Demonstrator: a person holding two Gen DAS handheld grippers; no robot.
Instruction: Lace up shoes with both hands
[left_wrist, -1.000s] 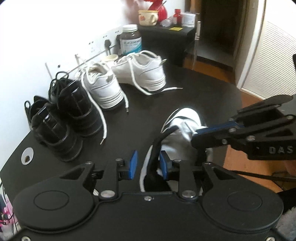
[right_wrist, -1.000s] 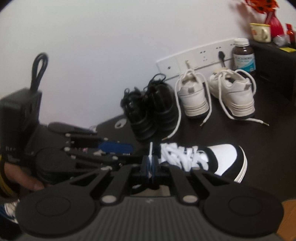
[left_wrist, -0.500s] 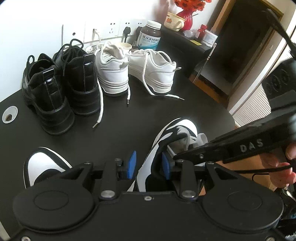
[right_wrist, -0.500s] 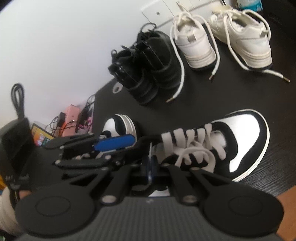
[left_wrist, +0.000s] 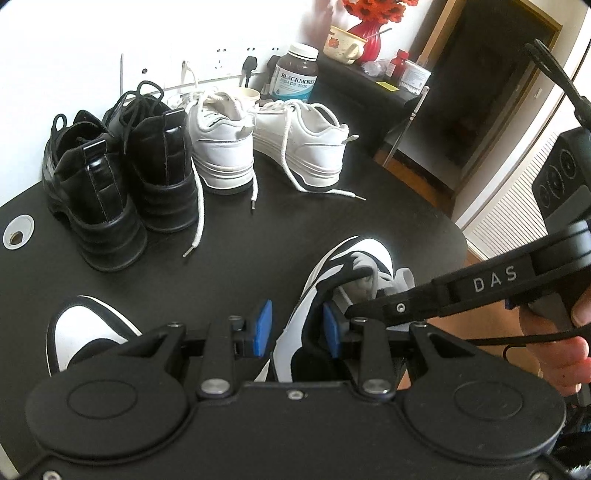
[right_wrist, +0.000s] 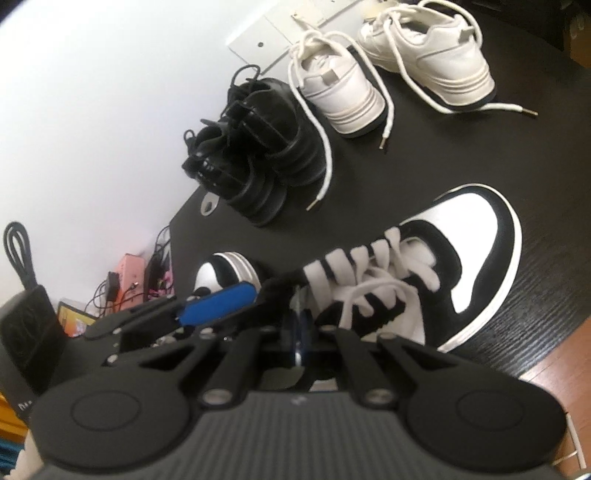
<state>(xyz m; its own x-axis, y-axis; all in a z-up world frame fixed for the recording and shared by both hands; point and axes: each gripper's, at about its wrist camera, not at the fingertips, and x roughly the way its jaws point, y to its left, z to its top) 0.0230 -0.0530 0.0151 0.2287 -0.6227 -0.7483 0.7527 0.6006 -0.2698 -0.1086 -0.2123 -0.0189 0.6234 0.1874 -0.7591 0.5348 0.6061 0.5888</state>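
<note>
Black-and-white sneaker (right_wrist: 424, 273) at table (right_wrist: 480, 162) centre, 5 o'clock of the black pair; laced, not yet tied. Collar clamped by left gripper (left_wrist: 295, 328). Right gripper (right_wrist: 301, 321) fully closed, apparently pinching a white lace.

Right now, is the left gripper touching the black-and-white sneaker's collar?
Touching. In the left wrist view the left gripper has its blue pads either side of the black-and-white sneaker, the right pad pressed against the collar.

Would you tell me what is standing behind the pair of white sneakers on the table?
Behind the white sneakers stand a brown supplement bottle and a pale cup, with wall sockets beyond. The cup's lower part and the bottle's base are covered by the shoes.
</note>
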